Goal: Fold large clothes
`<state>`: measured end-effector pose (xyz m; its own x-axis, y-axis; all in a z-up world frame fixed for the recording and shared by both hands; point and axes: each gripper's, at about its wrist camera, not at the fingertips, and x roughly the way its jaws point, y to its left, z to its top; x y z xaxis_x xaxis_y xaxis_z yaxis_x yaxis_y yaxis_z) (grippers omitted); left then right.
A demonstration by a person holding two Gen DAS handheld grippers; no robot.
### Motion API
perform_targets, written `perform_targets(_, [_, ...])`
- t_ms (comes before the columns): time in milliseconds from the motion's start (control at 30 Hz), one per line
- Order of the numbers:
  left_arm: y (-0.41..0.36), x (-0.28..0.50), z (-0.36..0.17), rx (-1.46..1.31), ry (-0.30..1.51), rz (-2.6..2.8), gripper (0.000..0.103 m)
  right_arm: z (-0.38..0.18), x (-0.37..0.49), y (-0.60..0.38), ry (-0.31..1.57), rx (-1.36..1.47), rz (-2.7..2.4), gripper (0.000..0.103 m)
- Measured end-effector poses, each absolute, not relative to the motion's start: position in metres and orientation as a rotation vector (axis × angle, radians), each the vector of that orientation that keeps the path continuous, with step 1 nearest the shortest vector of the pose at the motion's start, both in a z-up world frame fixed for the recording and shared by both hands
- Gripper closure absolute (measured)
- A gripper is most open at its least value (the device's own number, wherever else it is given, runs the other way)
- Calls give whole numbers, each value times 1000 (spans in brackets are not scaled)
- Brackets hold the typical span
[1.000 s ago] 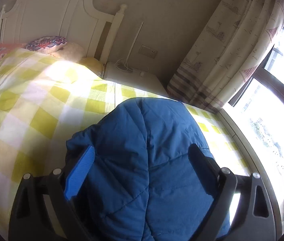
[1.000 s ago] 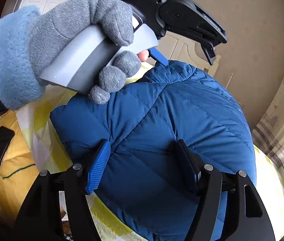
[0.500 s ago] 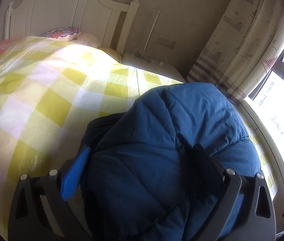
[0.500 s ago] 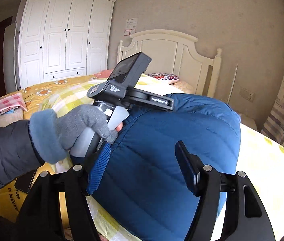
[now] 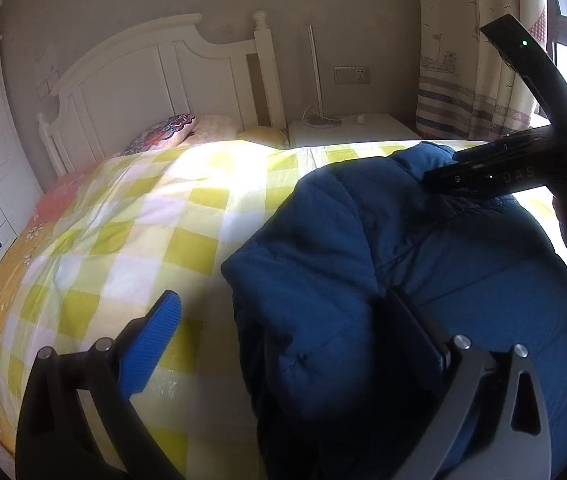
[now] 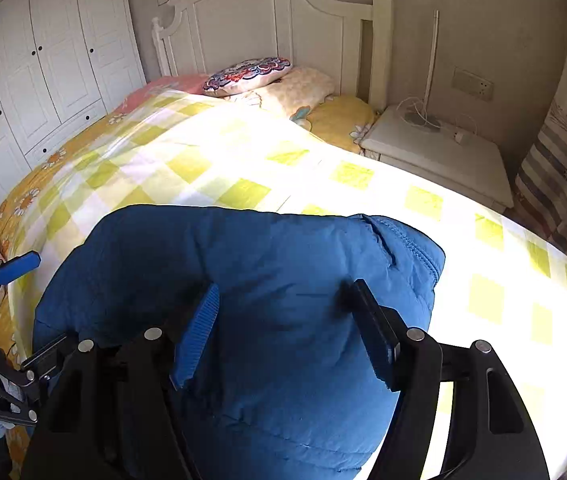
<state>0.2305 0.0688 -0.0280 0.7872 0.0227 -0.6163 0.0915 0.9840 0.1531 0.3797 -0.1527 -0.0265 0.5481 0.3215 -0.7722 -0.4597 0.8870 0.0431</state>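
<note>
The left gripper [image 5: 279, 328] stands at its widest, jaws still parting slightly, holding nothing: one pad hangs over bare quilt [image 5: 131, 232], the other lies over the jacket's [image 5: 423, 264] edge. The right gripper [image 6: 283, 332] is partly spread and opening, both pads flanking a raised fold of the jacket [image 6: 243, 264]; whether they still pinch it cannot be told. The jacket sits directly beneath and ahead of both grippers, bundled into a thick folded mound on the bed. Risk: the puffy, slick quilted shell may spring back and unfold once released; uneven release would skew the fold.
</note>
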Motion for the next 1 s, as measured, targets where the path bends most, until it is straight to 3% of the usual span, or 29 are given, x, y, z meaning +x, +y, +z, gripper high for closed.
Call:
perform_targets(167, [72,236,-36,159,665,-36,2,-71,400,-156,985,-95,478,33])
perform_targets(500, [79,234,-43,123,650,-58,2,-22,415,-124,959,-157,481,33])
perform_targets(633, [81,236,-45,103,667,-53,2,-61,421,-81,1045,-398,456,32])
perform_targets(733, [85,239,-50,74,677,-51,2,-79,429,-79,1067,-372,416,32])
perform_targets(867, [89,237,-52,46,693,-73,2,-76,419,-76,1007,-421,375,34])
perform_targets(1000, [90,207,-39,54,673,-54,2,-36,387,-89,888,-379,404,34])
